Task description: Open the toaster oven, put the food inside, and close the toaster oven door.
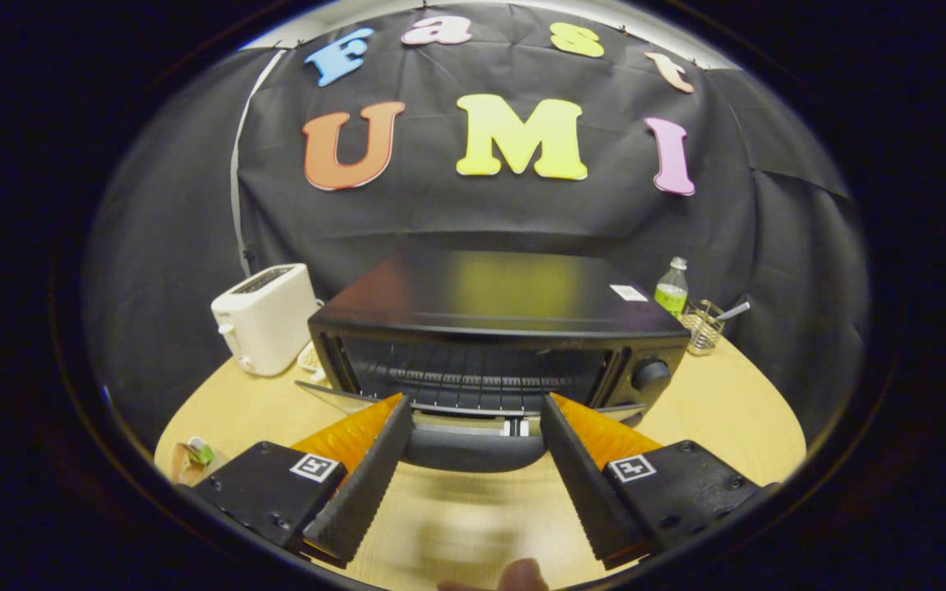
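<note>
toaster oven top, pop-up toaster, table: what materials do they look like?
Toaster oven top: glossy dark, probably painted metal; it mirrors the wall's colours. Pop-up toaster: white, smooth, likely plastic. Table: pale wood-look, grain lines, probably laminate. Hand-held gripper open, door handle between its fingers.

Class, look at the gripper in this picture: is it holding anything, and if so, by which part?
Nothing is held. The gripper is open, its fingers spread either side of the handle of the toaster oven door, which hangs down open.
</note>
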`<state>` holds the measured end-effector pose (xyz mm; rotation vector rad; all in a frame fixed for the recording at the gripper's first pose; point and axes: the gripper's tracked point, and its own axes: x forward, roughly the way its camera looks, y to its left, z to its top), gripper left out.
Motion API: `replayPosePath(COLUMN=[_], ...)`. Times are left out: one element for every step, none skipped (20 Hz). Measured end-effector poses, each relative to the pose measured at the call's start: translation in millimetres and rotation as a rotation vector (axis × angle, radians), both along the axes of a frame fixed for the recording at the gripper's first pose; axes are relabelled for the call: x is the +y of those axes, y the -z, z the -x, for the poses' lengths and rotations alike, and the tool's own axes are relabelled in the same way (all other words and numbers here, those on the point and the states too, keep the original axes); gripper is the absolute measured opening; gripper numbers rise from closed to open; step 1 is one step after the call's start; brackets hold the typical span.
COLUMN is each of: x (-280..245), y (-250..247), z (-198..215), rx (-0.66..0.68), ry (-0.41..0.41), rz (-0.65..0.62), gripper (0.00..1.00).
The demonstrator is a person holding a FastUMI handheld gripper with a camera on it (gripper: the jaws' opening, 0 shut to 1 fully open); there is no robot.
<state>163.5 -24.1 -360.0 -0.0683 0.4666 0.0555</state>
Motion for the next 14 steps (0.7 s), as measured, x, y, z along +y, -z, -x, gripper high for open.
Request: replayPosePath(x=[-1,0,0,0,-1,-1,-2,-2,-3,-3,-4,-5,-4,-1], y=[6,12,18,23,27,34,39,47,57,69,78,82,82,81], z=[9,17,24,31,35,40,44,49,55,60,65,70,73,77], rx=[0.022,0.036,0.052,0.063,0.069,0.081,0.093,0.118,0.147,0.183,0.213,0.224,0.238,0.250], ry=[-0.001,-0.003,-0.008,-0.017,-0.025,-0.030,-0.032,-0.031,-0.028,-0.027,-0.027,-0.025,-0.025,-0.035], rz=[0.002,0.001,0.004,0.019,0.034,0.044,0.043,0.033,0.021,0.014,0.019,0.021,0.016,0.015], gripper=[1.00,1.00,1.00,1.00,1.00,1.00,1.00,1.00,1.00,1.00,1.00,1.00,1.00,1.00])
